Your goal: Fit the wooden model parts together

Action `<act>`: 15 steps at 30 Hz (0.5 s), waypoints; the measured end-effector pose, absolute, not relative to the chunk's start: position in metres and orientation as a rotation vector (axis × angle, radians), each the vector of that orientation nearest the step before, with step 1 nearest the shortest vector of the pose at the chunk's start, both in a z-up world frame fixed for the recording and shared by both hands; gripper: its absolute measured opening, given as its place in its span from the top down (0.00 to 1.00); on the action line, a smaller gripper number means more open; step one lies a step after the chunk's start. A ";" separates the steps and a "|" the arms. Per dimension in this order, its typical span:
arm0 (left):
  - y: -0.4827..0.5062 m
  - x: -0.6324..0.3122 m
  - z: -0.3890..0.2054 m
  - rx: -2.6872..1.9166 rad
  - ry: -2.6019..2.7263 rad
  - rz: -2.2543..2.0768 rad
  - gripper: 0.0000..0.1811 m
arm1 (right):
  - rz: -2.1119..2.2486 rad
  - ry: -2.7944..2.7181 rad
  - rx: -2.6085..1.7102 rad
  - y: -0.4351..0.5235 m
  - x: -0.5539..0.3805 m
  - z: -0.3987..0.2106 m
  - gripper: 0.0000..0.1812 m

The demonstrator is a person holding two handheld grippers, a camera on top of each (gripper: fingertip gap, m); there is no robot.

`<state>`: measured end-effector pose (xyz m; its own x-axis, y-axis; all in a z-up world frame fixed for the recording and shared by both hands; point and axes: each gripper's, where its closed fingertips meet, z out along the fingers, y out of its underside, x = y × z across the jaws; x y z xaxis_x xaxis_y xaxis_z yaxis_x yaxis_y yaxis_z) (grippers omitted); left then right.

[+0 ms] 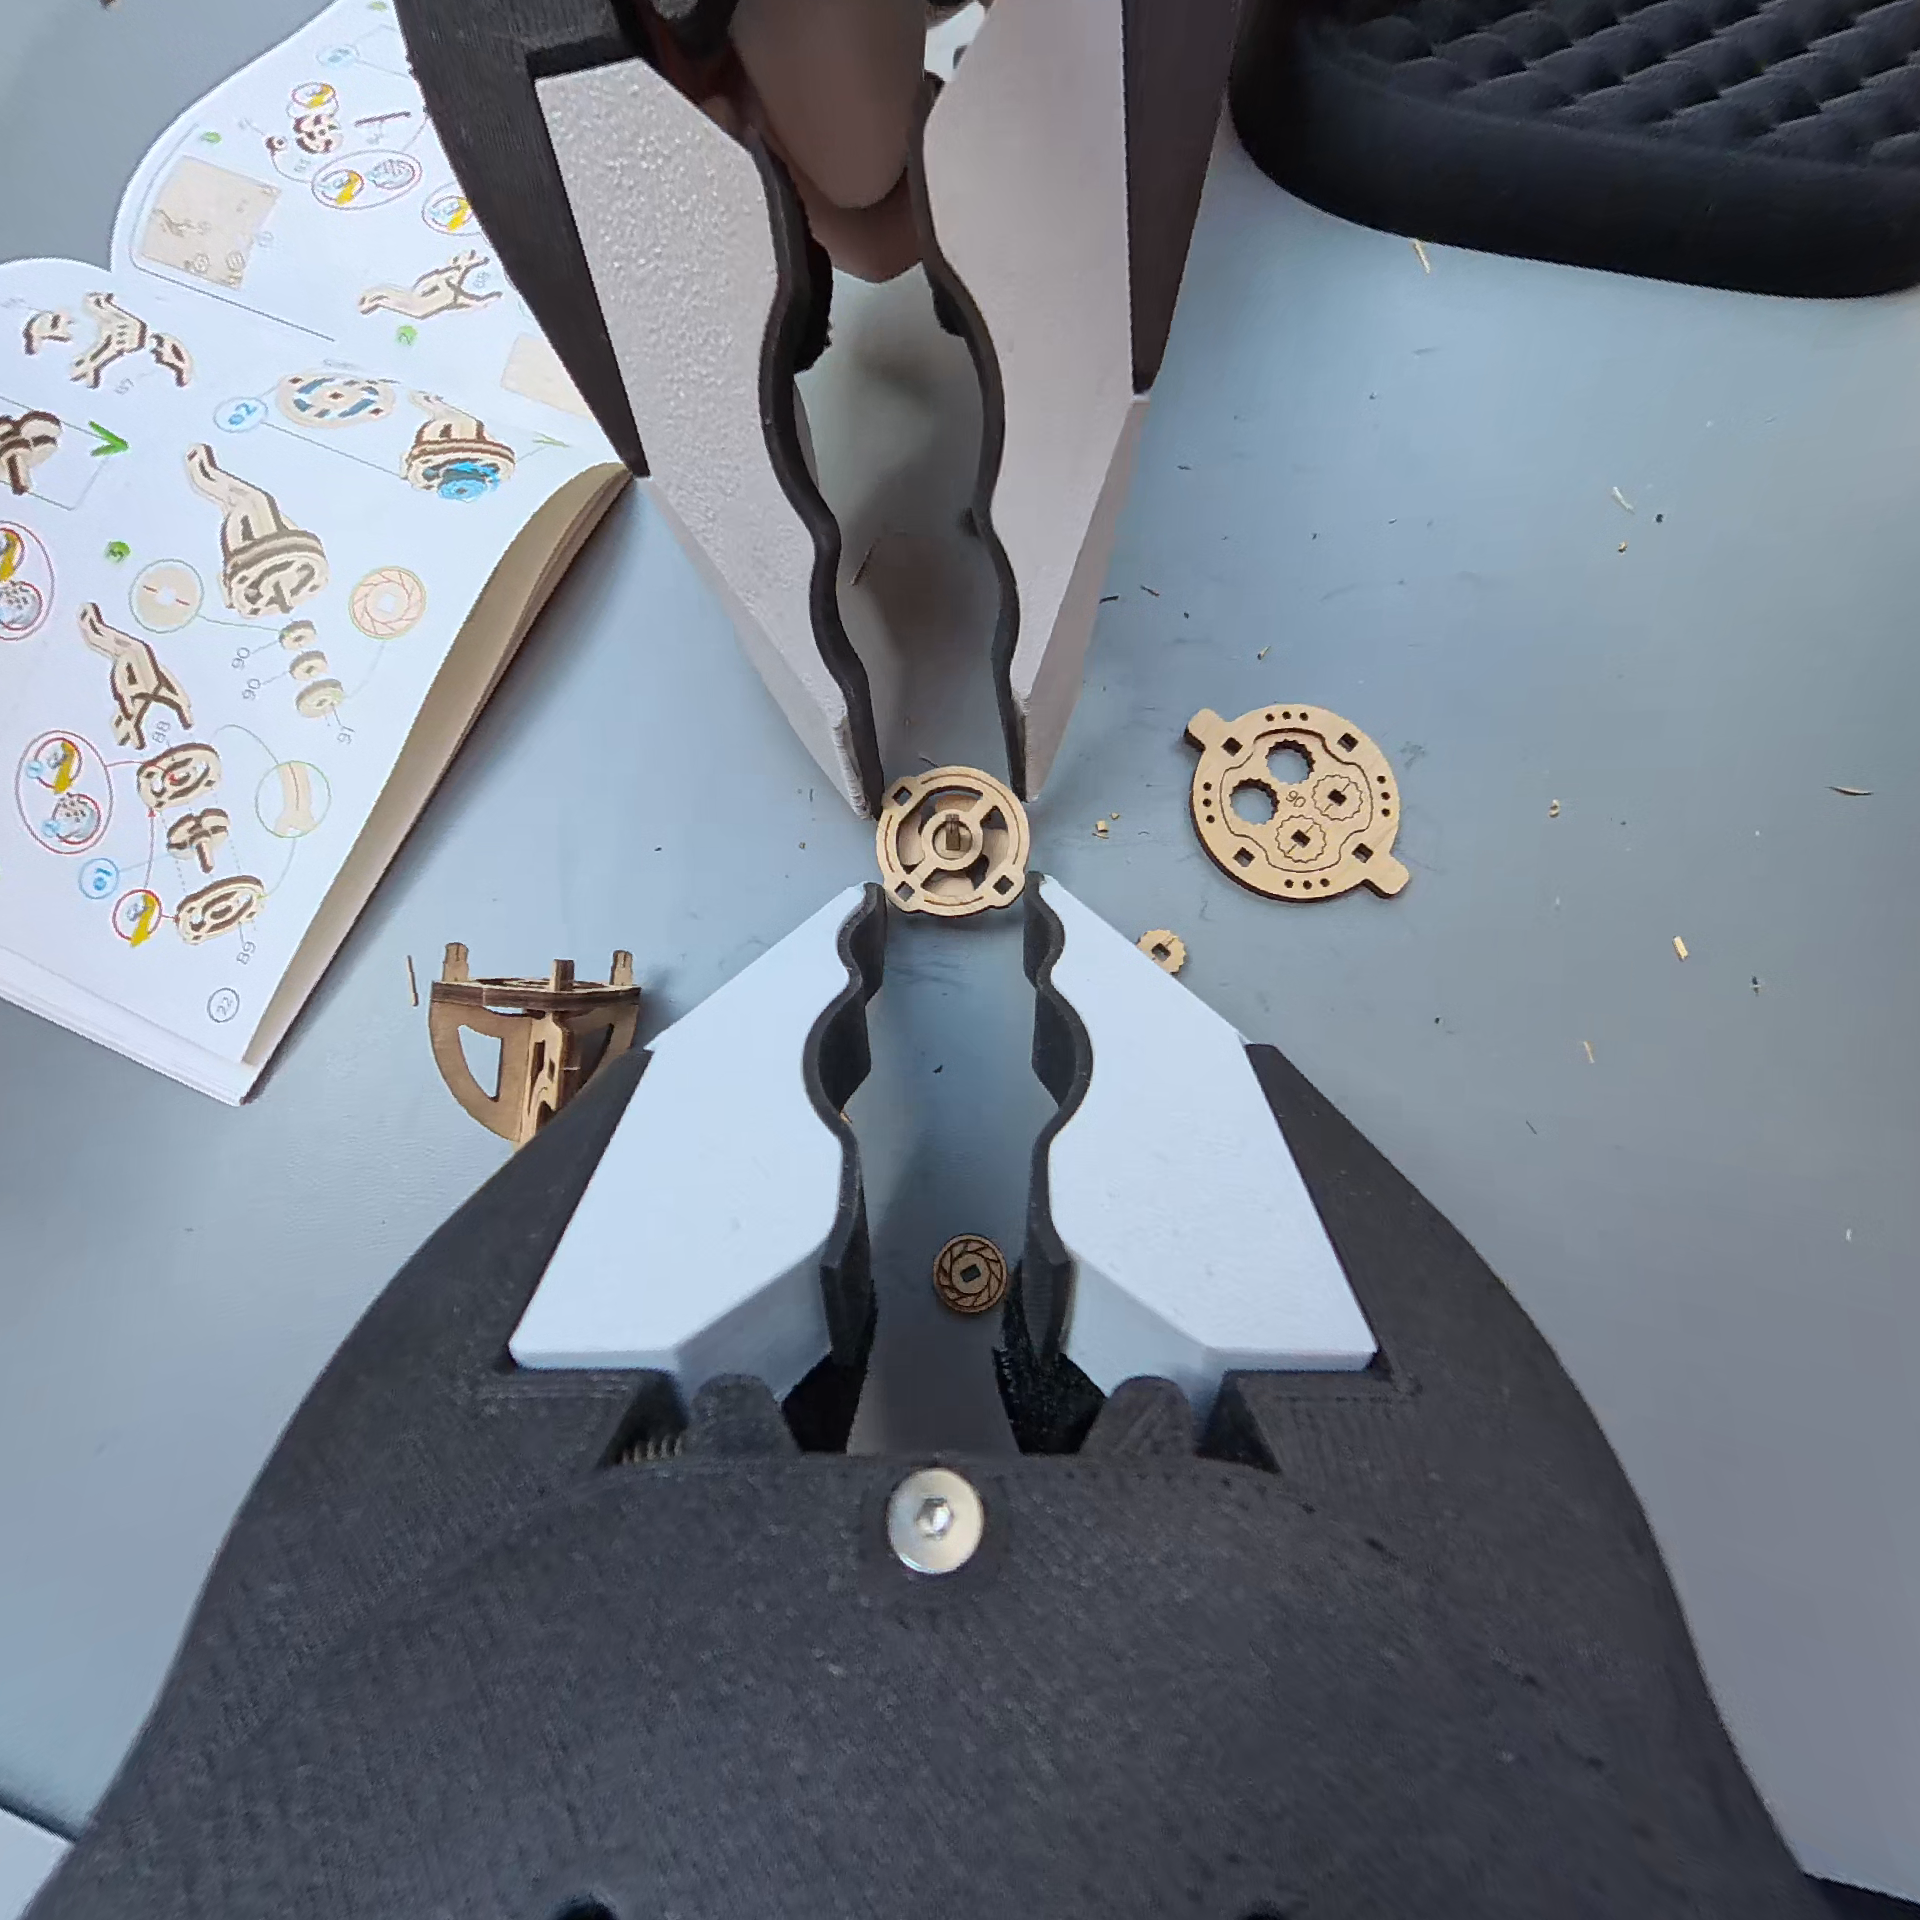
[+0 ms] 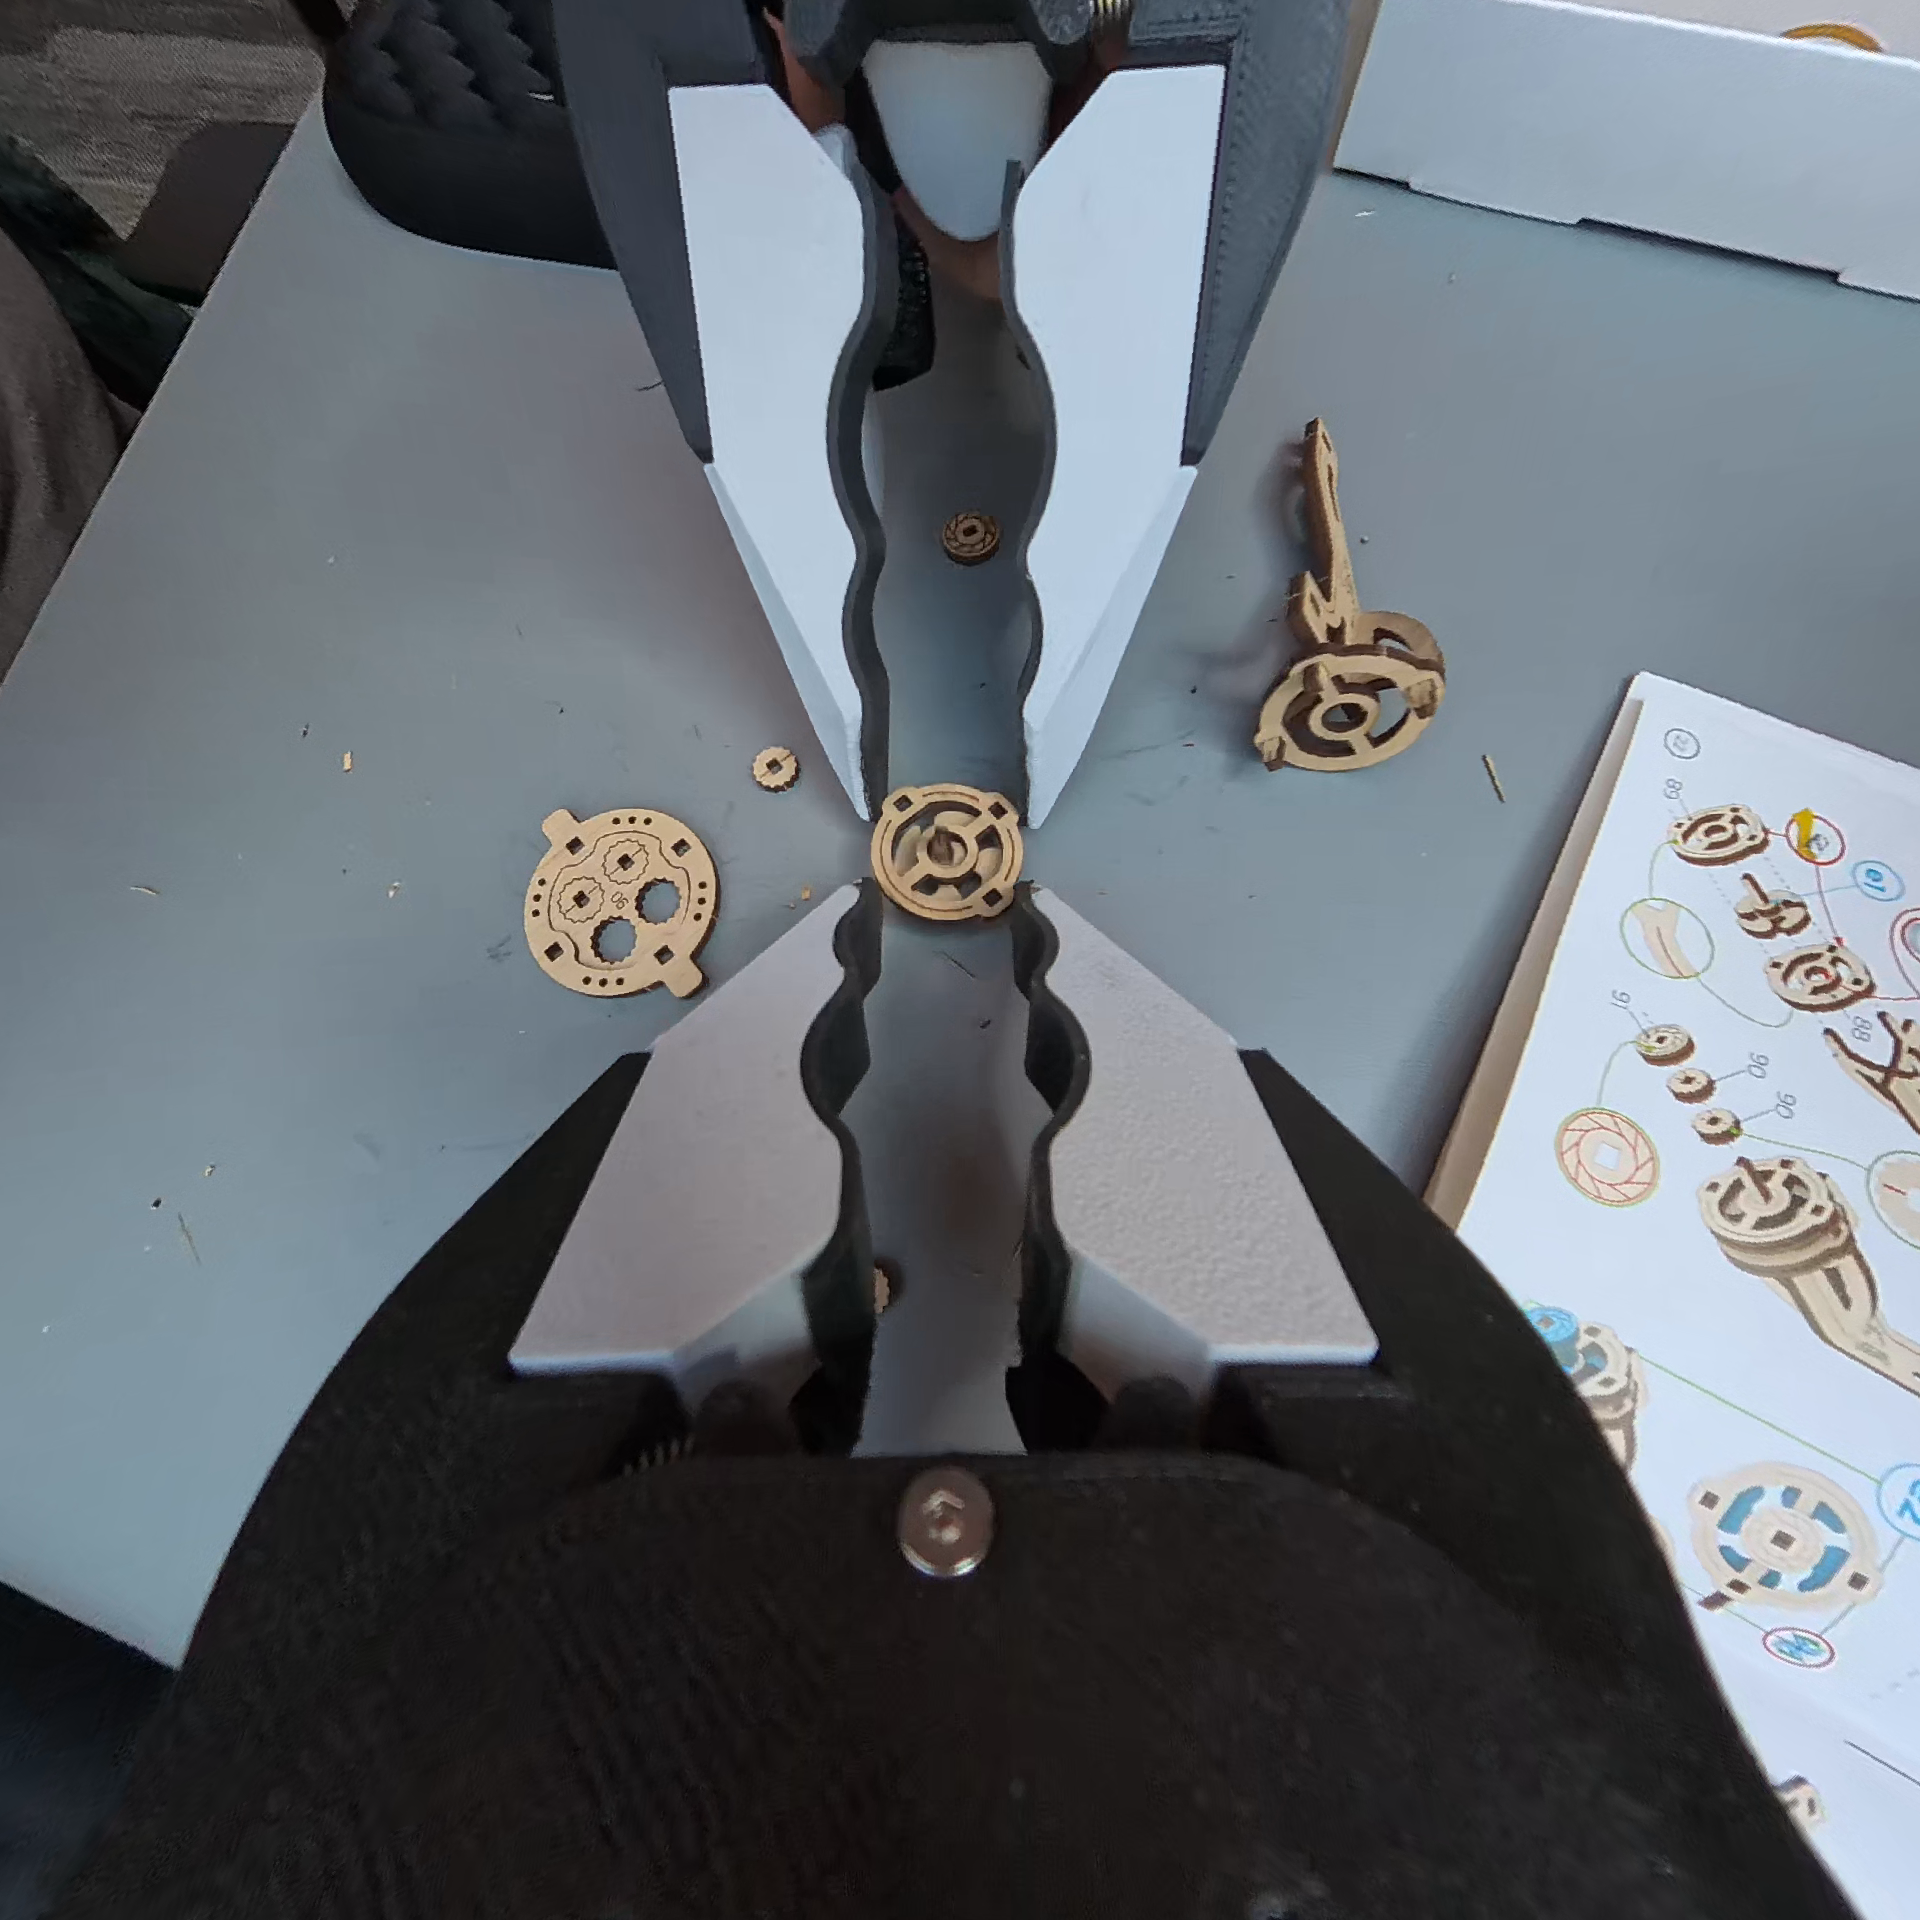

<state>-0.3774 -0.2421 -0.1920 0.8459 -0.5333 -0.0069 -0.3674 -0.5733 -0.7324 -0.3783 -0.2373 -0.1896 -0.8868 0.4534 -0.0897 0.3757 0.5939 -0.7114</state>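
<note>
A small round wooden wheel (image 1: 953, 840) with a peg in its hub lies on the grey table (image 1: 1507, 1195), between the two grippers, which meet tip to tip. My left gripper (image 1: 951, 891) has its jaws parted to about the wheel's width, its fingertips against the near rim. My right gripper (image 1: 945, 798) comes from the far side in the same way. In the right wrist view the wheel (image 2: 948, 852) sits at my right gripper's (image 2: 945, 891) tips, with the left gripper (image 2: 948, 805) opposite. I cannot tell whether either one pinches the wheel.
A flat wooden plate with gear cut-outs (image 1: 1297, 802) (image 2: 620, 902) and a tiny gear (image 1: 1164, 948) (image 2: 775, 770) lie beside the wheel. A small dark disc (image 1: 970, 1273) lies between the left fingers. There is also a wooden sub-assembly (image 1: 530, 1039) (image 2: 1340, 665), an open instruction booklet (image 1: 208, 623) (image 2: 1714, 1143) and a black foam pad (image 1: 1610, 135). Both grippers' tips are close together, under 4 cm apart. About 7 centimetres separates my left fingertips from the small dark disc (image 1: 970, 1273). My right wrist view (image 2: 970, 531) looks at it from another angle.
</note>
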 end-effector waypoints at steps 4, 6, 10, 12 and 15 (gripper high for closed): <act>-0.242 -0.378 -0.194 -2.249 0.655 -0.281 0.86 | 1.137 -2.724 -0.702 -0.237 -0.378 -0.194 0.87; -0.242 -0.378 -0.194 -2.249 0.652 -0.275 0.86 | 1.128 -2.720 -0.697 -0.237 -0.379 -0.195 0.87; -0.243 -0.379 -0.194 -2.252 0.647 -0.286 0.84 | 1.136 -2.717 -0.698 -0.236 -0.379 -0.194 0.86; -0.244 -0.383 -0.189 -2.248 0.633 -0.279 0.81 | 1.141 -2.713 -0.698 -0.234 -0.379 -0.192 0.85; -0.246 -0.388 -0.169 -2.183 0.603 -0.270 0.81 | 1.170 -2.656 -0.706 -0.231 -0.382 -0.180 0.85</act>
